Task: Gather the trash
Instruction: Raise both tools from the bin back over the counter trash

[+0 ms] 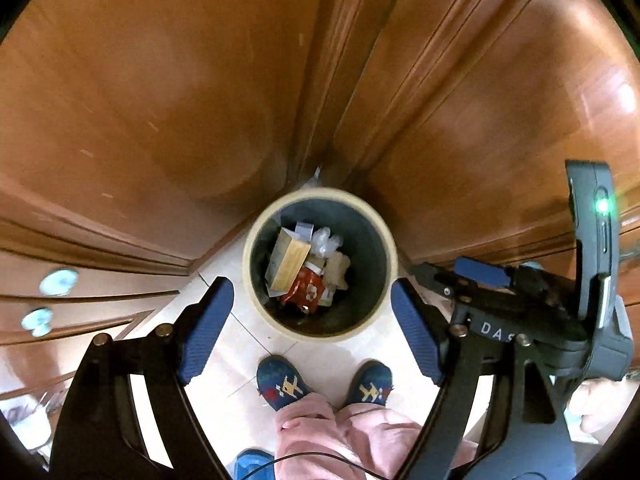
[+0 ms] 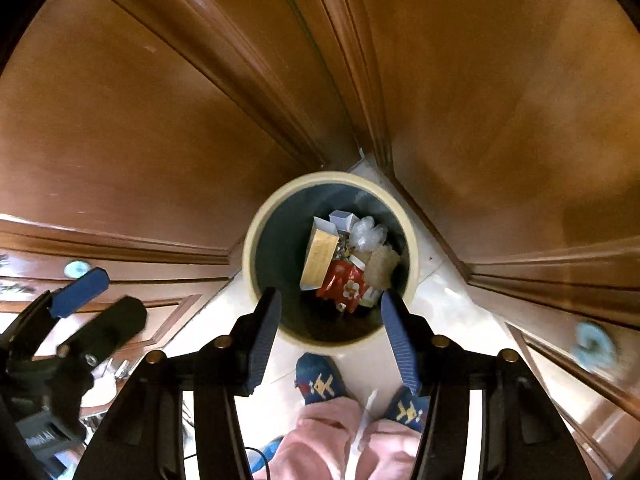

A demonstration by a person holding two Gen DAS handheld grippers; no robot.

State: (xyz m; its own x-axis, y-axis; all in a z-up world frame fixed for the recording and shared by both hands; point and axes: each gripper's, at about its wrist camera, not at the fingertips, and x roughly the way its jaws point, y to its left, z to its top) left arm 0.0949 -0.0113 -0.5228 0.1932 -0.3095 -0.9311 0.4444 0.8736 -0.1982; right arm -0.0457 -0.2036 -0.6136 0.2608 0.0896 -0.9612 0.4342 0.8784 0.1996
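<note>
A round cream-rimmed trash bin stands on the tiled floor in a corner of wooden cabinets; it also shows in the right wrist view. Inside lie a tan box, a red wrapper, a clear plastic bag and paper scraps. My left gripper is open and empty, high above the bin. My right gripper is open and empty, also above the bin. The right gripper shows at the right of the left wrist view, the left gripper at the left of the right wrist view.
Wooden cabinet doors enclose the corner on both sides, with round pale knobs at lower left. The person's blue slippers and pink trousers stand on the cream floor tiles just before the bin.
</note>
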